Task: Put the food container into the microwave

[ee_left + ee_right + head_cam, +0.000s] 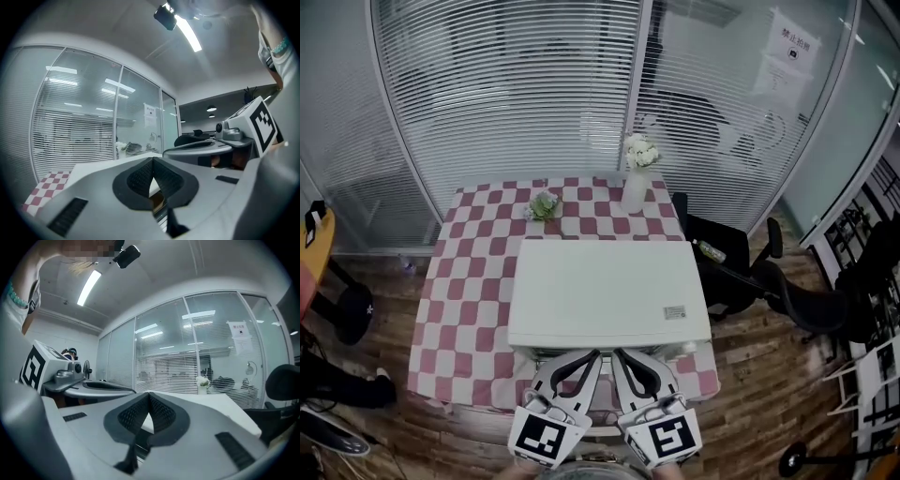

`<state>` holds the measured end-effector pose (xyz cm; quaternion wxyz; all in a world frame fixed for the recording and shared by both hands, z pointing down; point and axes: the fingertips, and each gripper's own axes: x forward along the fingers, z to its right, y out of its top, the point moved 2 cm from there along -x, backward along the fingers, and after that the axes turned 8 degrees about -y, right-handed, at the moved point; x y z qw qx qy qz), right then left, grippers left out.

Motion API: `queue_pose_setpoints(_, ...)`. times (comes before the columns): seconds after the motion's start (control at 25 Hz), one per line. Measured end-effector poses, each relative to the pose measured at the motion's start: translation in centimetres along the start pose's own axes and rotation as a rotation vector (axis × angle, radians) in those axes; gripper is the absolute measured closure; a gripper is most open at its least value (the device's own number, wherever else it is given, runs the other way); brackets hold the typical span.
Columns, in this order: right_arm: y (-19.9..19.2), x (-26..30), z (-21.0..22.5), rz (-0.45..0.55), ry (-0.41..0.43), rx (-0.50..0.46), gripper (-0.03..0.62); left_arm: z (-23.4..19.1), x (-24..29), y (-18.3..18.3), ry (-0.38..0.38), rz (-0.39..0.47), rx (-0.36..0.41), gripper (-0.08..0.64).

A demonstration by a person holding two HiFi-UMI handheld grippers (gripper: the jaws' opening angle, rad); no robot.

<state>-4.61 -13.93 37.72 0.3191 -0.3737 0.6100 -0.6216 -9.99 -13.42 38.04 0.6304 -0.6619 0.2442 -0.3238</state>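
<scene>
A white microwave (605, 291) stands on the table's near half, and I see only its flat top. No food container shows in any view. My left gripper (589, 358) and right gripper (622, 356) are side by side at the microwave's front edge, fingers pointing level at it. Both are shut with nothing between the pads. In the left gripper view the closed jaws (153, 161) meet just at the height of the microwave's top (98, 165). The right gripper view shows the same for its gripper (149, 397), with the white top (220, 404) stretching beyond it.
A red and white checkered cloth (469, 281) covers the table. At its far edge stand a vase of white flowers (636, 178) and a small plant (545, 206). Black office chairs (769, 281) crowd the right side, a stool (352, 309) the left. Glass walls with blinds stand behind.
</scene>
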Motion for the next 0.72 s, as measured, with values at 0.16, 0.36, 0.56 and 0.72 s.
queue_pose_setpoints(0.16,0.0,0.0,0.0,0.001,0.003,0.007,0.6,0.0,0.1,-0.4,-0.004,-0.013,-0.009,0.548)
queue_pose_setpoints(0.36,0.0,0.1,0.2,0.003,0.001,-0.001,0.6,0.1,0.4,-0.7,-0.009,-0.024,-0.008,0.548)
queue_pose_setpoints(0.56,-0.4,0.1,0.1,-0.012,0.003,0.003,0.6,0.1,0.5,-1.0,-0.01,-0.026,-0.023,0.548)
queue_pose_setpoints(0.72,-0.7,0.2,0.5,-0.023,0.002,0.009,0.6,-0.1,0.9,-1.3,-0.007,-0.023,-0.04,0.548)
